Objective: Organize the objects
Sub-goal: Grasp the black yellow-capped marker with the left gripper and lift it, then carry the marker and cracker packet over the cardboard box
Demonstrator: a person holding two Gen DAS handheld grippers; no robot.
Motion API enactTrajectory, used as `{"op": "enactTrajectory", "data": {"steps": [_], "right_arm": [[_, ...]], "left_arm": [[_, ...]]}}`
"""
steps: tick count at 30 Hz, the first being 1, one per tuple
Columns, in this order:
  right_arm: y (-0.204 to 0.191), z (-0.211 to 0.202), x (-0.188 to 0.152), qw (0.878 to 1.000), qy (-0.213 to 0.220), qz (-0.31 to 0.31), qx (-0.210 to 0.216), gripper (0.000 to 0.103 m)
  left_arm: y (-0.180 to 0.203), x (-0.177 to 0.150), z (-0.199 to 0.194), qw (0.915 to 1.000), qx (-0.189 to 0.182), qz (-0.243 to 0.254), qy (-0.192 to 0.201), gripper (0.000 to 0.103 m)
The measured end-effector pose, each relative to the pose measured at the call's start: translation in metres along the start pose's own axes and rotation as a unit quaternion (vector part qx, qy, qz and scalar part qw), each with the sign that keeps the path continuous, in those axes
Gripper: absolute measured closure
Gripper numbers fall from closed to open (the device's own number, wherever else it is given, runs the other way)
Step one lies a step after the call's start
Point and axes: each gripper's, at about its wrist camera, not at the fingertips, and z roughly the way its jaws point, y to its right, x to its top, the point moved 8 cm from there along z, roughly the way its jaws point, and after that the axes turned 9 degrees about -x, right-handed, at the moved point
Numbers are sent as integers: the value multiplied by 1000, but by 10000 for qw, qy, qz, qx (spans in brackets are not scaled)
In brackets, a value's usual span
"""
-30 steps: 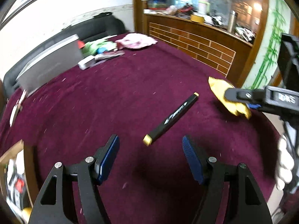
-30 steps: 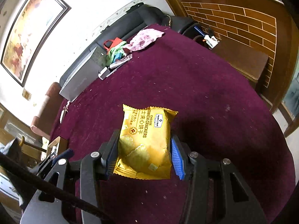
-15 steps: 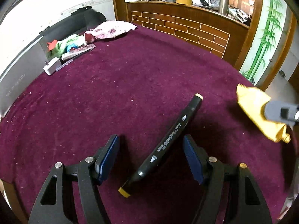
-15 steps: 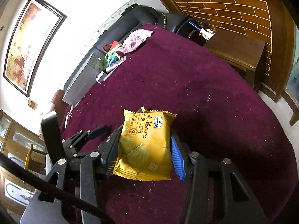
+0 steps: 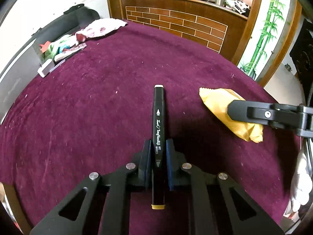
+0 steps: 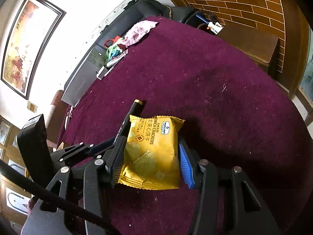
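Two grips: I am clamping the left gripper (image 5: pixel 158 152) on the art marker (image 5: pixel 158 129), its long axis running along the fingers, just left of the right gripper (image 6: pixel 150 156) grasping the cracker packet (image 6: pixel 152 152) above the maroon tabletop (image 5: pixel 88 98).

I am seeing a pink floral cloth (image 5: pixel 101 27), green fabric (image 5: pixel 60 46) and a small white box (image 5: pixel 45 69) lying at the maroon tablecloth's (image 5: pixel 97 101) far edge.
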Motion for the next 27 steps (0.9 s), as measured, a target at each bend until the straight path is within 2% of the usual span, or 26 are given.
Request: {"op": "enactTrajectory", "data": {"steps": [8,15,21,27], "right_arm": [[-10,-4,-15,9999,-59,-141,30,54],[-24,-10,-22,9996,-53,-284,12,54],[-43,-14,-29,9988,-50,-485,10,54],[-77,-16,-41,9965,-93,-834,51,54]], "left_arm": [[5,-27,-18,9989,444,20,131,92],[5,-40,-57,9965,668,-59,495,92],[-10,-59,-95,9928,847,-290,796,92],[-35,-79,-138,9851,1047,-681,1180,92]]}}
